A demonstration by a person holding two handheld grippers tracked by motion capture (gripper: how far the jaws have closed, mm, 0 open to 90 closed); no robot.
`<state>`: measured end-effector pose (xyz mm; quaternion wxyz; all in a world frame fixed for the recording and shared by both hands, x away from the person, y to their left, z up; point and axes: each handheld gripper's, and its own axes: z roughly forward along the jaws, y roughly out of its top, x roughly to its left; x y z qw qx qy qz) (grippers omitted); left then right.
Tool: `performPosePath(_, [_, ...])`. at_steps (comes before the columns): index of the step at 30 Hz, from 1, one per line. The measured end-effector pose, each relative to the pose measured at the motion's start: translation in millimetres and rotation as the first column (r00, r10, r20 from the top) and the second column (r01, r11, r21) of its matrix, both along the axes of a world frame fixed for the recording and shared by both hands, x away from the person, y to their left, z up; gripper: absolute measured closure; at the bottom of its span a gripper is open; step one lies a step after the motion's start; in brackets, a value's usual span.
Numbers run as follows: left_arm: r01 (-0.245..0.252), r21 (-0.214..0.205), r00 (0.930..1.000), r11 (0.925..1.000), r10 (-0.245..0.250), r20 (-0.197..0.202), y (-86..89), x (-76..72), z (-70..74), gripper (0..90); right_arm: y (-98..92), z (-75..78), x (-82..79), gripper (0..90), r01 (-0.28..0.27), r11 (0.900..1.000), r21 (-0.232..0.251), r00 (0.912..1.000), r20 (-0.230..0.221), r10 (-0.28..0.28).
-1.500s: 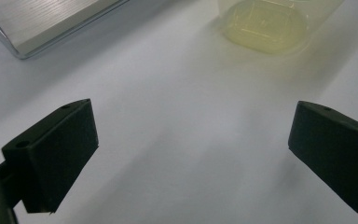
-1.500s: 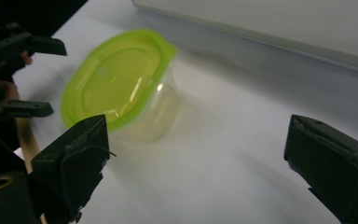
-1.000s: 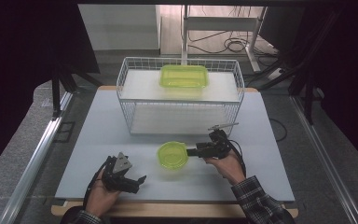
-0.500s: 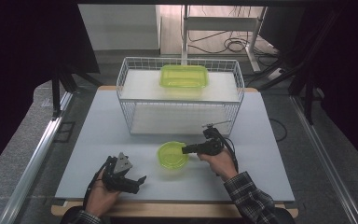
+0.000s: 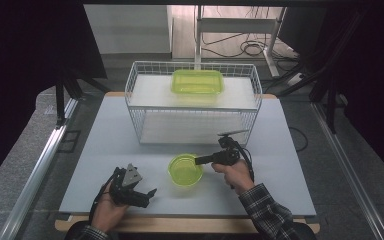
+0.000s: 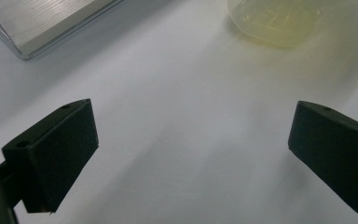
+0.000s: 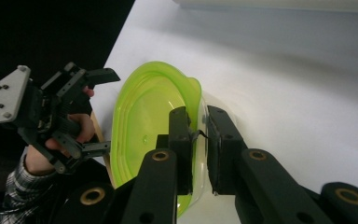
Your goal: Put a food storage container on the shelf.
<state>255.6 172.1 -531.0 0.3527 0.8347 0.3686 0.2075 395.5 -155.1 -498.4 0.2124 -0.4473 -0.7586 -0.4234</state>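
Right gripper: having just been closing, pinching the green bowl's rim, wall between the jaws, probably for lifting.
Left gripper: waiting wide, holding nothing, over the bench.

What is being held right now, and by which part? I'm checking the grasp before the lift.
The right gripper, whose jaws have just been closing, pinches the green bowl by its rim wall. The left gripper holds nothing.

Right claw just closing; left claw gapes.
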Motion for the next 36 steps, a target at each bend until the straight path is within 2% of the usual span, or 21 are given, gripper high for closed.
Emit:
performPosePath(7, [-0.009,-0.02,1.0,0.9998,0.01,0.003,2.1,0.0,1.3,1.4,-5.0,11.1,-2.0,81.2,0.013,0.9995,0.03,0.9997,0.022,-0.014])
performPosePath(19, [-0.009,-0.02,1.0,0.9998,0.009,0.003,2.1,0.0,1.4,1.4,-15.7,29.4,-5.1,81.3,0.033,0.9967,0.074,0.9973,0.063,-0.038])
performPosePath(36, [-0.016,-0.03,0.9999,0.9994,0.016,0.004,3.6,0.0,2.2,1.2,-26.8,66.5,-8.0,81.4,0.056,0.9887,0.139,0.9892,0.127,-0.074])
